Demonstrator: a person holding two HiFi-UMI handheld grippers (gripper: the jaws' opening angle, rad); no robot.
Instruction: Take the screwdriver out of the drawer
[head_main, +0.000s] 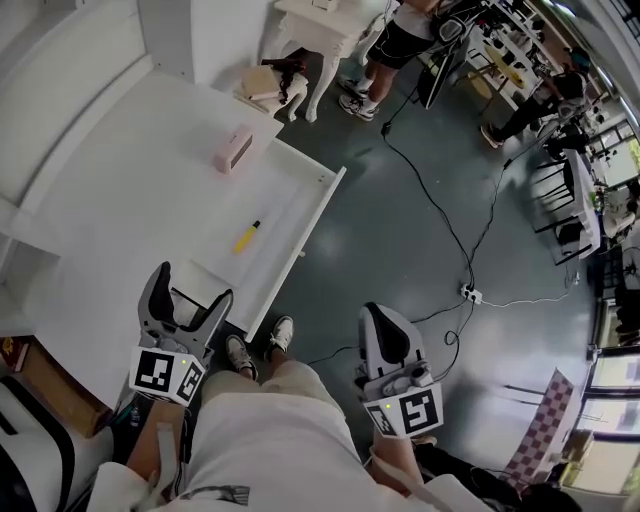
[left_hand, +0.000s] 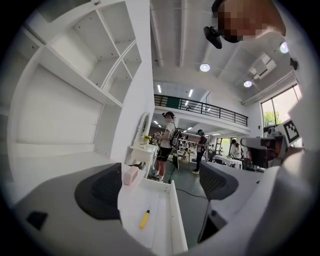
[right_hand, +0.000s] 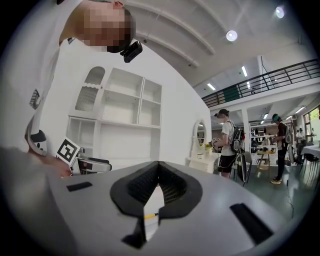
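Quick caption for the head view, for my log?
Open left gripper near the pulled-out drawer, yellow screwdriver lying inside; shut right gripper over the floor.

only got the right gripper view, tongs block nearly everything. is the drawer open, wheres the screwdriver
Observer: Open. The screwdriver lies flat on the floor of the drawer.
Operator: left gripper on it yet
Observer: No. The left gripper is open and empty at the drawer's near end, with the screwdriver ahead of it, untouched.
Operator: and where is mine
Observer: The right gripper hangs over the grey floor, off to the drawer's right.
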